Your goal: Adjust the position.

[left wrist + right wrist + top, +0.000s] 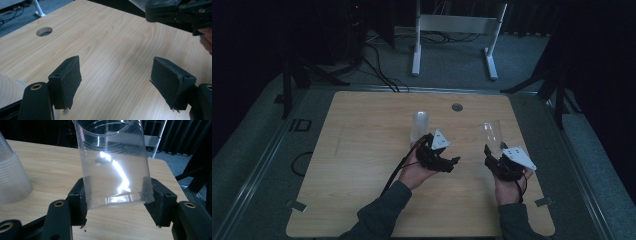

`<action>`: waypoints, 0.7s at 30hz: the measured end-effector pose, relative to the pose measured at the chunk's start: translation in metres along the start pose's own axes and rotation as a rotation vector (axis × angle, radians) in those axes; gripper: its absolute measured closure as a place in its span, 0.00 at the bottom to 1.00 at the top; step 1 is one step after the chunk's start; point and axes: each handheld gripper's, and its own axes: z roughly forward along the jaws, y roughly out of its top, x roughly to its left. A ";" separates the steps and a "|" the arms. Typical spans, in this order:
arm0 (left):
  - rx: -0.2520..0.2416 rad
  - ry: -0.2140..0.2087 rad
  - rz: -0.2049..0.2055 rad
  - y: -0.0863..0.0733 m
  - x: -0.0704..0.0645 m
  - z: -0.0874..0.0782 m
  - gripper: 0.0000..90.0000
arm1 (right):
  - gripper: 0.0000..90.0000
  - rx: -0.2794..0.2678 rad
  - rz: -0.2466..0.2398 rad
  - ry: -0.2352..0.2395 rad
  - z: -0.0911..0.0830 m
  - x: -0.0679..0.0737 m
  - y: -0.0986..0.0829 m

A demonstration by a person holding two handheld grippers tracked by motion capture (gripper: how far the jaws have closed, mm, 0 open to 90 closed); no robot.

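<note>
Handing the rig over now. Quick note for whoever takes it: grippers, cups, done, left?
Right gripper: shut on a single clear cup, gripped near its base, mouth up and tilted.
Left gripper: open, empty, over bare table.
Cup stack: upside down on the table beside the left gripper.
Done: one cup is in the right gripper, apart from the stack.
Left: probably set it down.

Left gripper (447, 161): black body, grey three-cornered plate on top, black cable trailing back along the forearm. Right gripper (494, 152): same black build, larger-looking grey plate with small dark dots. Jaws carry flat black pads (71, 75), edges slightly frayed; brass-coloured rings (59, 203) set in the black arms behind them. Both sleeves (379, 215) dark grey-green.
</note>
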 end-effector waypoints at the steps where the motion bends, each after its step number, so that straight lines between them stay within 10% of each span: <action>1: -0.007 -0.006 -0.012 0.001 0.000 0.001 0.27 | 0.46 -0.001 -0.001 0.002 0.000 0.000 0.000; 21: -0.059 -0.068 -0.116 0.019 0.003 0.015 0.27 | 0.46 -0.059 -0.010 -0.008 -0.006 0.003 0.000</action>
